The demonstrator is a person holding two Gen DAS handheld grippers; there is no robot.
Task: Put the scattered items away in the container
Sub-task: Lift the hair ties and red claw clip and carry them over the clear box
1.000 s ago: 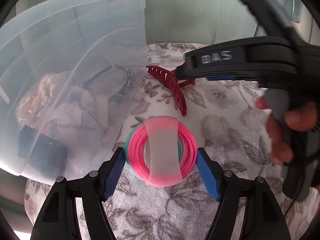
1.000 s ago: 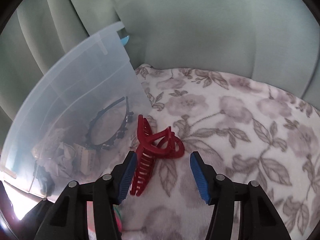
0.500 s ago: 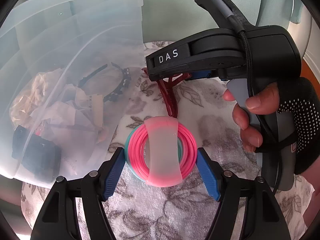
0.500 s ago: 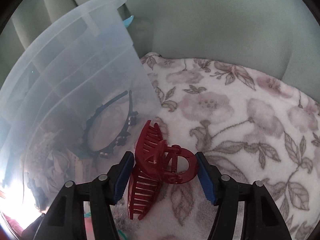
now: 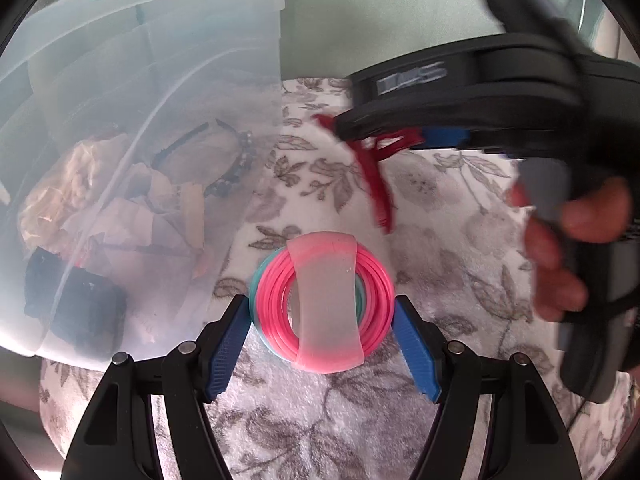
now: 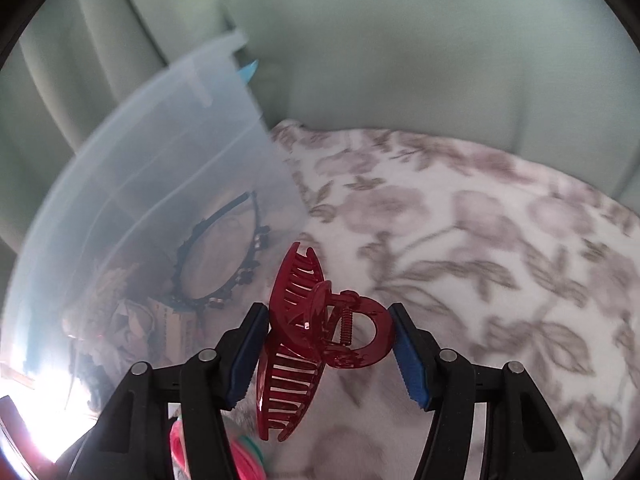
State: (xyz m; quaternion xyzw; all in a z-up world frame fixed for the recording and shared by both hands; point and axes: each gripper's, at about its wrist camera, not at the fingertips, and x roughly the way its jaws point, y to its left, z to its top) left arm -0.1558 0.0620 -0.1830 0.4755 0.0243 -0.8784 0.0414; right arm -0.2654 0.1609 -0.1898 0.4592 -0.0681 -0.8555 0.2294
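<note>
Across the whole foreground spreads a soft white blanket (image 6: 480, 264) printed with grey-brown flowers and leaves, and behind it stands pale green upholstery (image 6: 400, 60) with padded folds. On the blanket, to the left in both views, sits a clear plastic container (image 5: 132, 92); through its wall show a black beaded headband (image 6: 224, 256), crumpled paper and a dark object low down.

Between the blue pads of the left gripper (image 5: 322, 332) sits a bundle of pink bangles (image 5: 324, 304) with a teal one at its left edge and a wide frosted pink band (image 5: 326, 300) looped over the front. Both pads touch the bundle's sides, so this gripper is clamped on it, just beside the container's near wall.

The right gripper (image 6: 328, 348) has a dark red claw clip (image 6: 304, 336) between its pads. The left pad meets the toothed half and the right pad meets the rounded handle loop, so the clip is gripped. Its jaws have just been opening a little around the clip. The clip's teeth hang downward below the pads, and it sits just to the right of the container's wall. In the left wrist view this gripper is blurred, held by a hand (image 5: 568, 248) with the red clip dangling under it, beyond the bangles.
</note>
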